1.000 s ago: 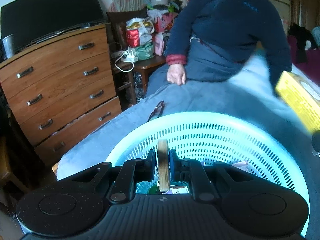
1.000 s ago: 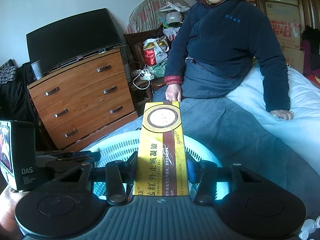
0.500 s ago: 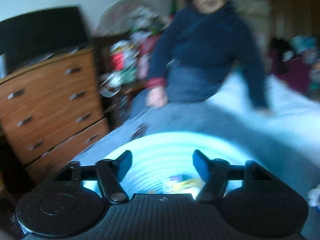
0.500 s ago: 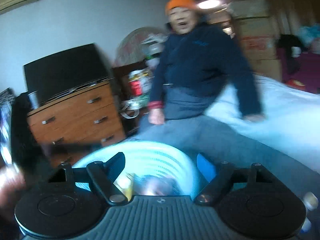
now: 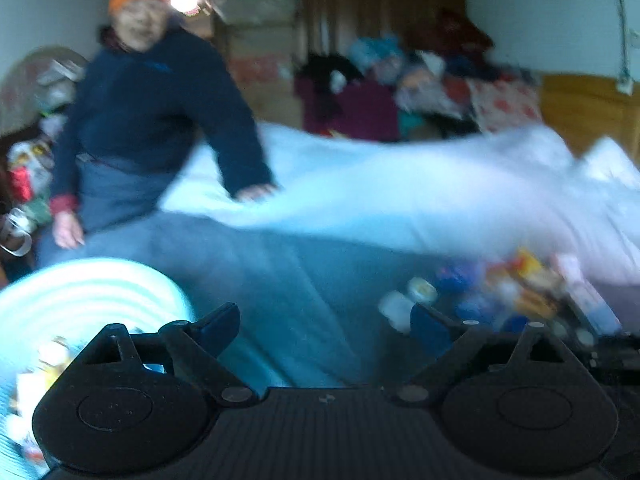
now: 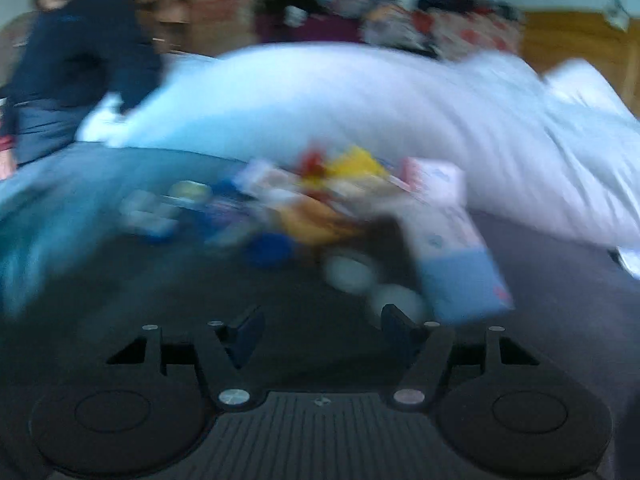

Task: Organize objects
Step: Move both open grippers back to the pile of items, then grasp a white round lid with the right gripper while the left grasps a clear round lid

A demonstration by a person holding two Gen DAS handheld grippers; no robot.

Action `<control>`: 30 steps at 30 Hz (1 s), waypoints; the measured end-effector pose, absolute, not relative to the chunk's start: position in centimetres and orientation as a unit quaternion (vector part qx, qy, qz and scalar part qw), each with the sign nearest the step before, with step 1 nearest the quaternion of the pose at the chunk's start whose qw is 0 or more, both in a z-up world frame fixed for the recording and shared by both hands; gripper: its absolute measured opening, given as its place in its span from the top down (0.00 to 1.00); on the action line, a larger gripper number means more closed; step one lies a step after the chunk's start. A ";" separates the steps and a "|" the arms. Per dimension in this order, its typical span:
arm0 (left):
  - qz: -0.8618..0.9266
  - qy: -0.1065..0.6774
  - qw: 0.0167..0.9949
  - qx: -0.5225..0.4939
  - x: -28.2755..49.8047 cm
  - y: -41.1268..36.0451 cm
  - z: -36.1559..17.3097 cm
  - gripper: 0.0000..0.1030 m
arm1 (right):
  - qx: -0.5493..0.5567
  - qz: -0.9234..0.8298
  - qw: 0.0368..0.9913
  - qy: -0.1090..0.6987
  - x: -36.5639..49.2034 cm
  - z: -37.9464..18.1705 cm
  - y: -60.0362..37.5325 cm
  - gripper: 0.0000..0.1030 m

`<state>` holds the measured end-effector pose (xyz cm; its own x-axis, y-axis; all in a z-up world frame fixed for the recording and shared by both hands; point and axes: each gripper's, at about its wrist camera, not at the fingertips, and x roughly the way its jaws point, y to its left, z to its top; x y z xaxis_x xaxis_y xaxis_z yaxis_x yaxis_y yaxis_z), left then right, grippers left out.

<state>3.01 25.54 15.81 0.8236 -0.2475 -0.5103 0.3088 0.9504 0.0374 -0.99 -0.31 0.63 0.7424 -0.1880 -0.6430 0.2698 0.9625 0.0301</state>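
Note:
Both views are motion-blurred. My left gripper is open with nothing between its fingers, above the grey-blue blanket. The pale blue perforated basket sits at its lower left with several small items inside. A blurred pile of small boxes and bottles lies on the bed to its right. My right gripper is open and empty, just short of that same pile. A light blue and white box and white bottle caps lie nearest its right finger.
A person in a dark blue jacket and orange hat sits on the bed's left edge, one hand on the white duvet. Clothes and boxes are heaped behind the bed. A wooden headboard stands at the right.
Both grippers opened and dropped their loads, the yellow box and a thin wooden piece, into the basket. Both have swung right, away from the basket, toward the pile on the bed.

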 end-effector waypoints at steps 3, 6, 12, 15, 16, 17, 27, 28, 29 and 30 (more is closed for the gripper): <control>-0.172 0.273 0.944 0.074 3.1 22.6 14.3 0.12 | 0.060 -0.146 0.925 0.345 -0.8 -1.2 -2.2 0.35; -0.200 0.279 0.935 0.087 3.5 20.1 13.1 0.12 | 0.052 -0.161 0.926 0.339 -0.2 -2.0 -2.9 0.35; -0.243 0.293 0.918 0.107 3.6 15.2 10.1 0.15 | 0.047 -0.145 0.930 0.334 1.9 -2.6 -3.6 0.33; -0.263 0.304 0.909 0.115 4.4 13.2 8.7 0.17 | 0.058 -0.127 0.929 0.343 2.0 -2.7 -3.9 0.54; -0.268 0.307 0.906 0.118 4.7 12.5 8.2 0.19 | 0.073 -0.116 0.926 0.353 1.9 -2.8 -4.1 0.60; -0.274 0.309 0.902 0.122 4.9 11.7 7.8 0.20 | 0.080 -0.115 0.926 0.351 1.6 -2.6 -4.2 0.60; -0.380 0.321 0.850 0.174 6.0 2.2 1.3 0.39 | 0.129 -0.162 0.906 0.369 -3.4 -0.8 -7.5 0.59; -0.390 0.323 0.844 0.175 6.2 1.2 0.5 0.40 | 0.136 -0.170 0.902 0.373 -3.6 -1.2 -8.1 0.58; -0.400 0.324 0.839 0.175 6.4 0.3 -0.3 0.41 | 0.142 -0.173 0.901 0.372 -3.8 -1.5 -8.4 0.59; -0.407 0.321 0.837 0.177 6.5 -0.7 -1.0 0.41 | 0.144 -0.174 0.901 0.370 -4.0 -1.7 -8.7 0.59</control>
